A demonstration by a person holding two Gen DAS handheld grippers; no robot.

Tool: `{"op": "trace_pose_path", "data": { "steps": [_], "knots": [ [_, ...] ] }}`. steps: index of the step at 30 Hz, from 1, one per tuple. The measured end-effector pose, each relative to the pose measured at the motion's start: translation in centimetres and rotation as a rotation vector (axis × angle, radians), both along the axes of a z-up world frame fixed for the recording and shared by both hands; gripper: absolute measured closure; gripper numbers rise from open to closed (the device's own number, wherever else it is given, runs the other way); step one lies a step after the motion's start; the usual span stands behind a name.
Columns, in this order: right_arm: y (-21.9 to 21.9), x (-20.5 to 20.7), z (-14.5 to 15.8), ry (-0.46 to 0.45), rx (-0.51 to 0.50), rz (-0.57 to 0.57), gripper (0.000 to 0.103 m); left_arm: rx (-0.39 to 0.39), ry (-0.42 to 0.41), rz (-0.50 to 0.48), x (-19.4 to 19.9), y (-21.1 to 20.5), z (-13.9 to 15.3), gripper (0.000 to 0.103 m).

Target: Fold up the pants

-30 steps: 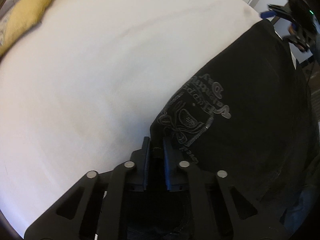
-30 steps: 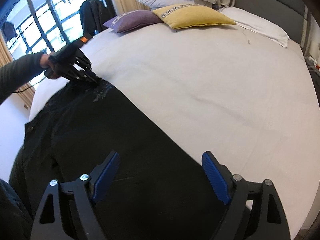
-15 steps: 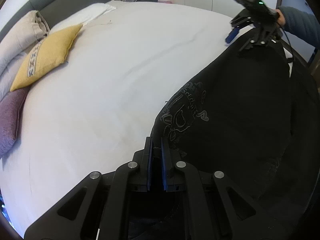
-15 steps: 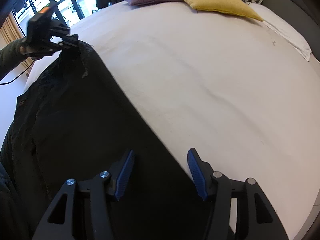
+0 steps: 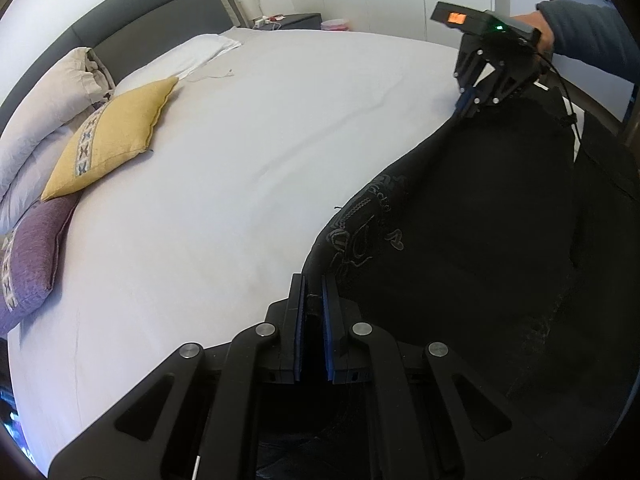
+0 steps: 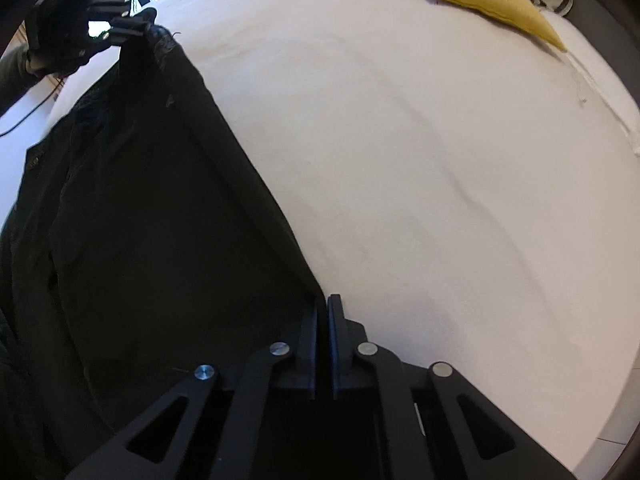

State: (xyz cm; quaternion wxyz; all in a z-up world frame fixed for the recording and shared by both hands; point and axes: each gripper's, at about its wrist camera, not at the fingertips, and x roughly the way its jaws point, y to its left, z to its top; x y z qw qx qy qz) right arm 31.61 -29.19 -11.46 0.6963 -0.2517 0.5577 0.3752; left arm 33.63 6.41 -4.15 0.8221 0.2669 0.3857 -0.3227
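Note:
Black pants (image 5: pixel 472 232) with a grey printed design hang stretched between my two grippers above the white bed (image 5: pixel 248 152). My left gripper (image 5: pixel 314 292) is shut on one corner of the pants' edge. My right gripper (image 6: pixel 323 312) is shut on the other corner of the same edge. In the left wrist view the right gripper (image 5: pixel 466 108) shows at the upper right, pinching the fabric. In the right wrist view the left gripper (image 6: pixel 148 26) shows at the upper left, holding the pants (image 6: pixel 160 220). The lower part of the pants drops out of sight.
A yellow cushion (image 5: pixel 112 136), a purple cushion (image 5: pixel 32 256) and white pillows (image 5: pixel 48 104) lie by the grey headboard (image 5: pixel 152 20). The yellow cushion also shows in the right wrist view (image 6: pixel 488 0). Windows are behind the left gripper. White wardrobes stand beyond the bed.
My right gripper has closed from wide open onto the pants' edge. Both grippers have lifted, raising the stretched edge off the bed.

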Motion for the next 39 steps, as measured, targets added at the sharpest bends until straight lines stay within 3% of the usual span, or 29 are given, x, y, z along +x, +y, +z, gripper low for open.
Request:
{"op": "trace_pose_path", "data": {
  "steps": [9,13,17,22,28,32,39],
  "knots": [
    [-0.6,-4.8,8.0,-0.282,0.001,-0.019,0.099,-0.028,-0.071,0.016,-5.7,1.3,4.3,0.097],
    [0.9,-9.5,10.2,-0.376,-0.041,0.004,0.099,-0.047,-0.098,0.014,-11.2,2.0,6.8,0.097],
    [3.1,-16.6,11.5,-0.435,-0.072,0.021,0.099,-0.062,-0.088,0.012,-17.7,2.8,7.2,0.097],
    [6.2,-23.4,10.0,-0.462,-0.1,0.013,0.099,-0.08,-0.037,0.036,-25.5,3.7,4.9,0.097],
    [8.7,-31.3,5.9,-0.428,-0.163,0.012,0.099,-0.058,0.018,0.068,-33.8,3.8,0.3,0.097],
    [10.2,-34.2,3.6,-0.417,-0.204,0.017,0.099,-0.05,0.021,0.102,-36.9,4.3,-1.5,0.097],
    [10.5,-35.3,3.6,-0.427,-0.203,-0.038,0.099,-0.045,-0.04,0.125,-39.5,4.0,-2.3,0.097]
  ]
}}
